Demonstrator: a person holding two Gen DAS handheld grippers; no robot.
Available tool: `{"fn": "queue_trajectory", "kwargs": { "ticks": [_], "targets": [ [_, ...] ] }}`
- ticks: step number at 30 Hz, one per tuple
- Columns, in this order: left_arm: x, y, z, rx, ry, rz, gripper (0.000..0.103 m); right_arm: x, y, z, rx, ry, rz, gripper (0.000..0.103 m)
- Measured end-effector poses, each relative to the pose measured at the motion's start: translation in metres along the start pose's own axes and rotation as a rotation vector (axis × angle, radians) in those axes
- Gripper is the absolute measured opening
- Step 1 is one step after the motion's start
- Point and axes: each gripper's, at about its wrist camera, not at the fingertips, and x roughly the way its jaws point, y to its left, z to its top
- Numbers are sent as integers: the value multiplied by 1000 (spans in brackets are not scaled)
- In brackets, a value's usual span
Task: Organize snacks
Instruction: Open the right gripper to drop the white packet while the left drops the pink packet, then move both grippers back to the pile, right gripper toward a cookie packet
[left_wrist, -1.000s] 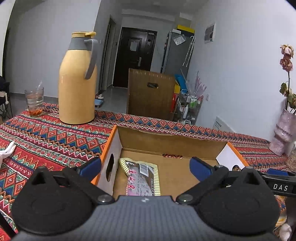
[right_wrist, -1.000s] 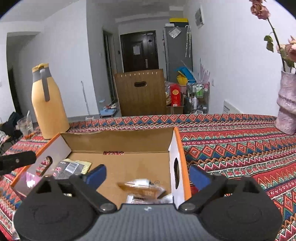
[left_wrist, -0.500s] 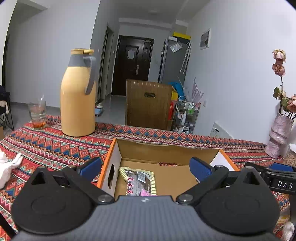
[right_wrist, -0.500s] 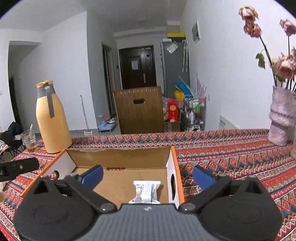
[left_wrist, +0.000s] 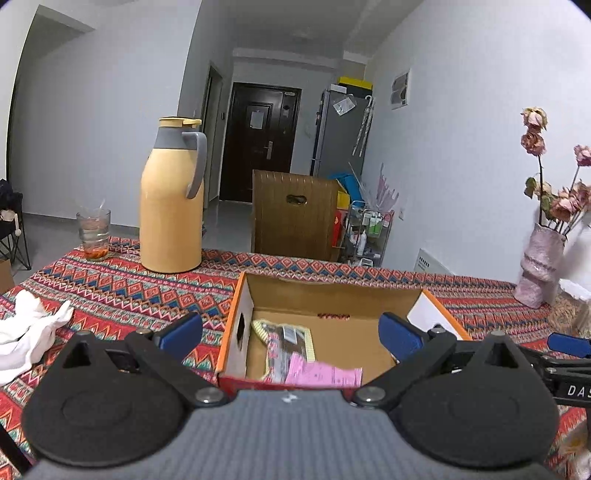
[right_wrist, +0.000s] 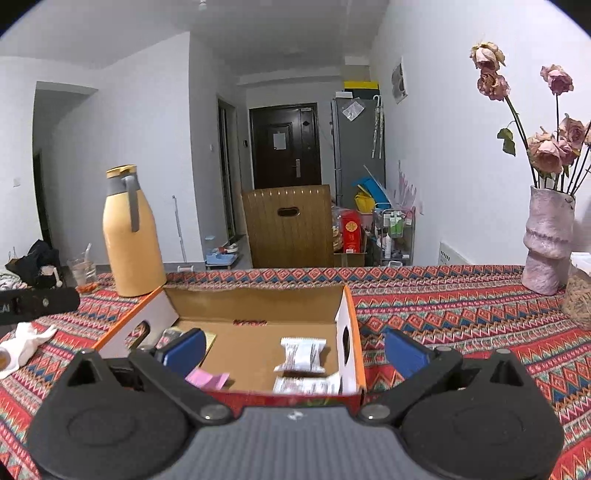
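Patterned cloth covers the desk (left_wrist: 110, 288), where an open cardboard box (right_wrist: 258, 295) sits near the front edge. Left gripper (left_wrist: 290, 332) and right gripper (right_wrist: 295, 347) both hover spread wide and empty before it. Inside, two white wrapped snacks (right_wrist: 303, 354) lie by the right wall, a pink packet (left_wrist: 325, 373) and a yellow-edged packet (left_wrist: 284, 336) by the left wall. A yellow thermos (left_wrist: 171, 199) stands toward the far left corner
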Motion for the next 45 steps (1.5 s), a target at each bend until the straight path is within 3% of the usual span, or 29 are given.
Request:
{"fn": "queue_trajectory", "kwargs": {
  "ticks": [19,29,36,39,40,45],
  "targets": [
    [-42,24,-68,43,100,-20,103,-61,41,-75,-70,133,41,103],
    [-38,44,-98,52,145,-28,103,-43,66,-103,-95,263,40,103],
    [-29,55,-109,14,164,-47,103,-17,79,-112,-78,330,-13,102],
    [-27,57,-111,1,171,-53,103,-13,82,-117,-77,342,-23,93],
    [-27,57,-111,-2,173,-55,103,-12,82,-119,-72,348,-22,85],
    [-26,58,-111,-12,175,-59,103,-15,81,-125,-74,333,-20,78]
  ]
}}
